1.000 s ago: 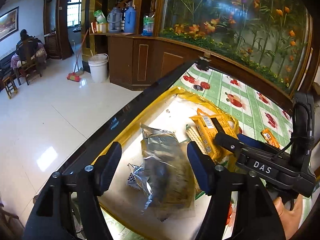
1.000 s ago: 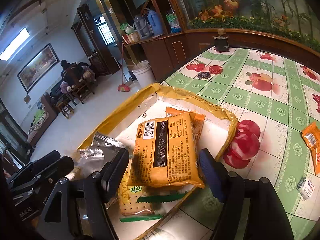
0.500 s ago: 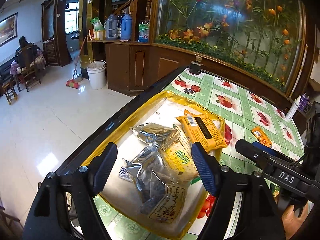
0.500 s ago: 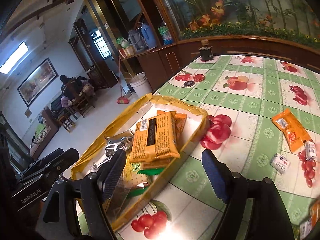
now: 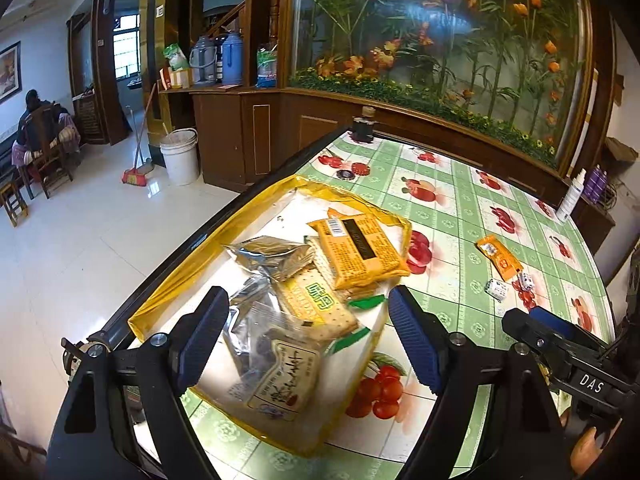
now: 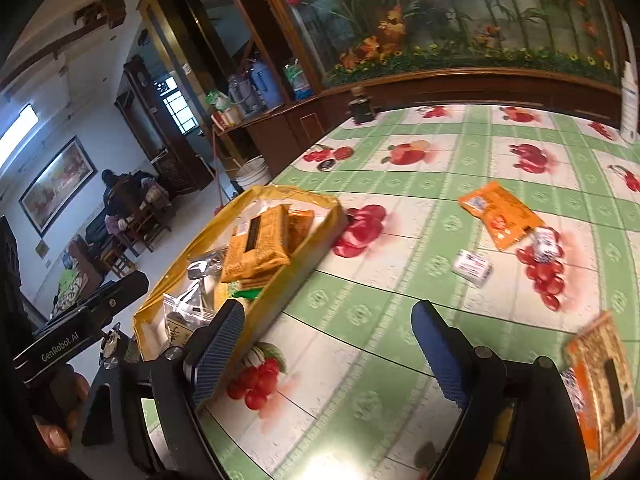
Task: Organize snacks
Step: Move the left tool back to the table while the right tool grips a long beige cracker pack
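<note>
Left wrist view: a round table (image 5: 460,216) under a green-and-white fruit-print cloth fills the right and centre of the frame, with a shallow yellow-rimmed tray (image 5: 160,304) at centre holding a heap of snacks. Topmost in the heap is an orange biscuit packet (image 5: 356,252) with a barcode and dark stripe, lying on a pack of pale crackers (image 5: 320,304); a crumpled silver foil pouch (image 5: 268,254) lies left of it, and a clear bag (image 5: 280,376) with a printed label sits nearest the camera. The left gripper (image 5: 308,336) hangs above the tray's near end, jaws spread wide, holding nothing. At right of the frame, loose on the cloth, lie a small orange sachet (image 5: 500,256) and two small white wrapped pieces (image 5: 496,289) beside it.

Right wrist view, lower and further right, shows the tray (image 6: 308,248) from its side at centre left and the right gripper (image 6: 332,352) over bare cloth, jaws likewise parted and empty. Only here appears another orange packet (image 6: 604,392), blurred, at lower right, touching no jaw. The sachet (image 6: 500,216) sits at upper right.
</note>
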{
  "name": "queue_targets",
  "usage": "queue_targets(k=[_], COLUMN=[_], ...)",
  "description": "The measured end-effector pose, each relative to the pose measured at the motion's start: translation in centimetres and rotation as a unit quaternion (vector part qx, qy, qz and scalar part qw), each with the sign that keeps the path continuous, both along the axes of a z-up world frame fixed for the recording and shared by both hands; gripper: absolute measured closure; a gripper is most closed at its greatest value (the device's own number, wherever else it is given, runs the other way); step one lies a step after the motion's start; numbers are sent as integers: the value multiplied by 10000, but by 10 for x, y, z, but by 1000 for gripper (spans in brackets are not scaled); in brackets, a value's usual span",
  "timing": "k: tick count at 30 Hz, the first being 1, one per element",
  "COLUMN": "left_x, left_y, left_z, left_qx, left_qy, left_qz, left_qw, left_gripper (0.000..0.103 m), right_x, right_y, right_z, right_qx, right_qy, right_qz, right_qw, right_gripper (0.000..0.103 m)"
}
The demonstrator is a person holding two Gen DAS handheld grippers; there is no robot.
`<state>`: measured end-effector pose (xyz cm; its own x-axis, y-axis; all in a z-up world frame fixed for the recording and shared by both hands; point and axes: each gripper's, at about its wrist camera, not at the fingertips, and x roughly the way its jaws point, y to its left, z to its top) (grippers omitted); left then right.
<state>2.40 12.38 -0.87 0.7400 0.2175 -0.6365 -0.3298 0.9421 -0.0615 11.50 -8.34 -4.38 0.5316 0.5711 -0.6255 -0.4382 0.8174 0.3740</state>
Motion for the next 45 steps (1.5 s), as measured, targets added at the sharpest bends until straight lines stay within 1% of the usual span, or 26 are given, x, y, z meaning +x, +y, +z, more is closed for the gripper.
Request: queue_targets(k=[12, 19, 29, 35, 38, 40, 42, 45], left_x=[6, 9, 19, 23, 23, 24, 25, 27], left_y=[-37, -61, -103, -117, -124, -127, -130, -133], left_z=[-4, -13, -31, -38, -41, -44, -45, -47], left_qx=[163, 130, 140, 146, 140, 155, 168, 131], left_qy=[141, 266, 605, 777, 857, 907, 940, 983], left_qz=[-265, -536, -1178, -1385, -1498, -1547, -1583, -1619], left_qw=[9994, 9981, 9911, 9872, 9849, 9837, 9828, 9818], left_gripper=[21, 21, 21, 21, 21, 21, 21, 21], right_x=[-25, -37, -42, -30, -24, -21, -17, -12], right_y=[-60, -102, -164, -175, -177, -179, -180, -182], right_z=[-13, -20, -27, -31, -34, -35, -38, -43], right_qx=[-75, -125, -290, -523, -614, -704, -780, -808], right_qy=[51, 53, 101, 75, 84, 95, 145, 258], right_qz=[-469, -803, -1366, -1332, -1268, -1256, -1209, -1110], right_qw=[9989, 9967, 9902, 9897, 9900, 9895, 9895, 9902], right_gripper=[15, 15, 15, 15, 17, 21, 30, 31])
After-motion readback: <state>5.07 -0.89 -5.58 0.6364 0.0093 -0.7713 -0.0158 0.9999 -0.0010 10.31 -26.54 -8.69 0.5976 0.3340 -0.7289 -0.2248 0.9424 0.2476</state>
